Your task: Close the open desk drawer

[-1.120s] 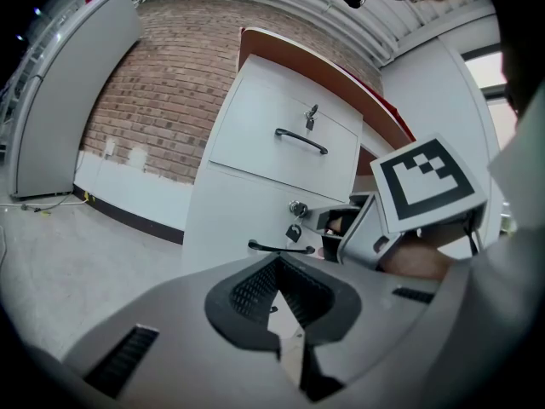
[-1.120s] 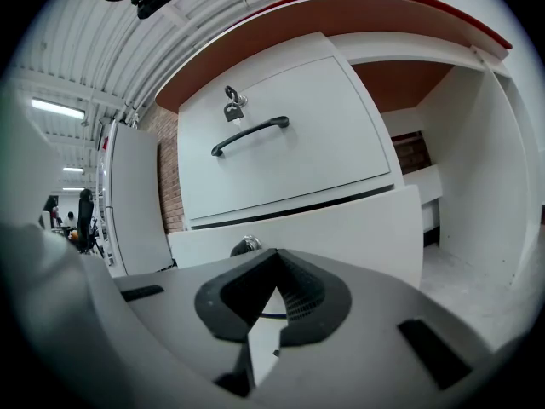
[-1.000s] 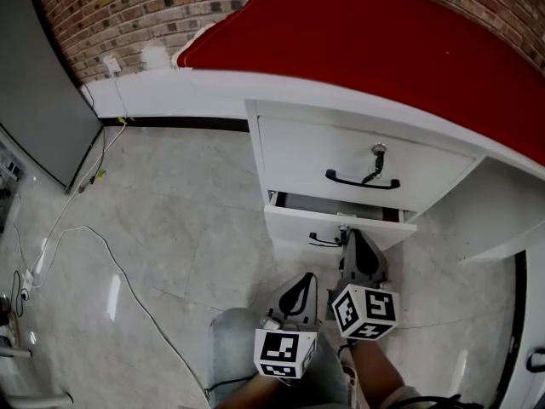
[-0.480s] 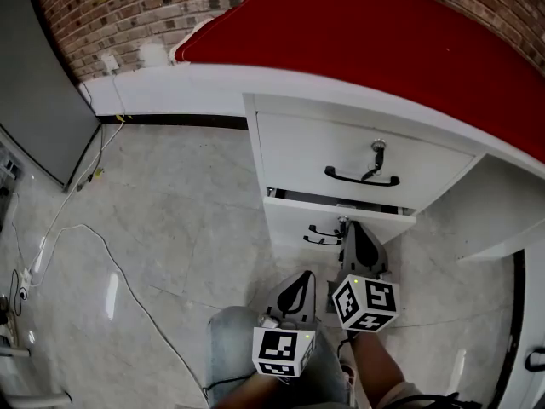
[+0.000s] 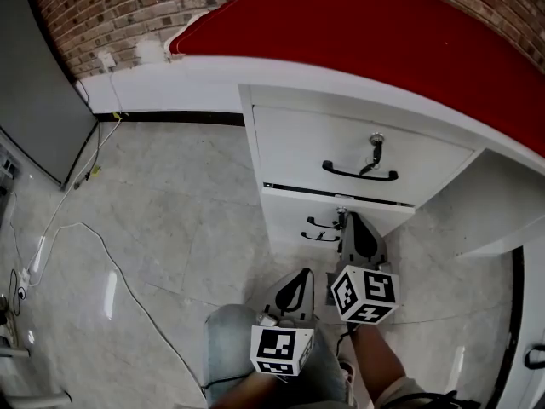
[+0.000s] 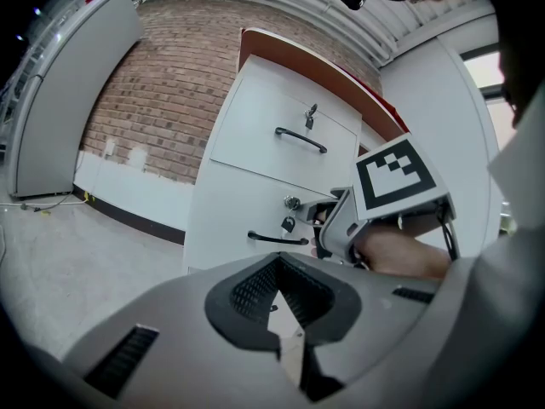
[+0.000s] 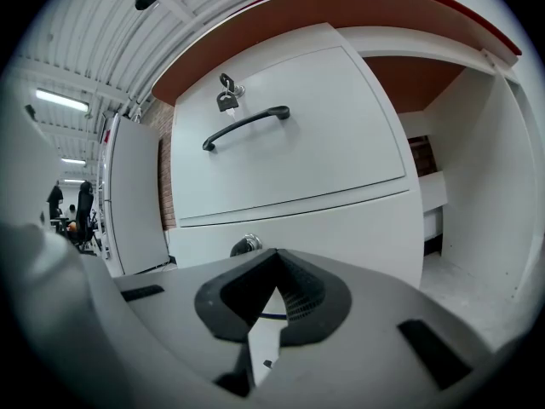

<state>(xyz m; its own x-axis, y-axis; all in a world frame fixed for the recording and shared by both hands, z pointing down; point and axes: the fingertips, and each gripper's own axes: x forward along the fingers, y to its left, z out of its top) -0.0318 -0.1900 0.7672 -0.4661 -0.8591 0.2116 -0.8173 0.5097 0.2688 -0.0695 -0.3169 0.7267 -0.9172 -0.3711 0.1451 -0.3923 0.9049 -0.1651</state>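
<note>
Almost shut, the lower drawer (image 5: 294,216) of the white desk (image 5: 170,79) sits in the middle of the head view, nearly flush under the upper drawer (image 5: 298,139); only a thin dark seam shows between the two fronts. The right gripper (image 5: 347,221) stands just right of centre with its tip on the front of the lower drawer, beside the small round lock (image 5: 341,213) and just right of the black handle (image 5: 317,236). In the right gripper view its jaws are pressed together and carry nothing; the white front fills the frame behind them, with the lock just above the jaws at the left. The left gripper (image 5: 303,275) hangs near the bottom centre of the head view, apart from the desk, above a knee in blue jeans (image 5: 228,348). Its own view shows the jaws closed too, with nothing between them, and the right gripper at the middle right against the drawer. The upper drawer has a curved black pull (image 5: 359,175) and a key (image 5: 372,143) in its lock. A red top (image 5: 366,32) covers the desk. At the left a white cable (image 5: 89,233) runs over the pale stone floor (image 5: 170,203), and a brick wall (image 5: 94,7) fills the upper left corner
</note>
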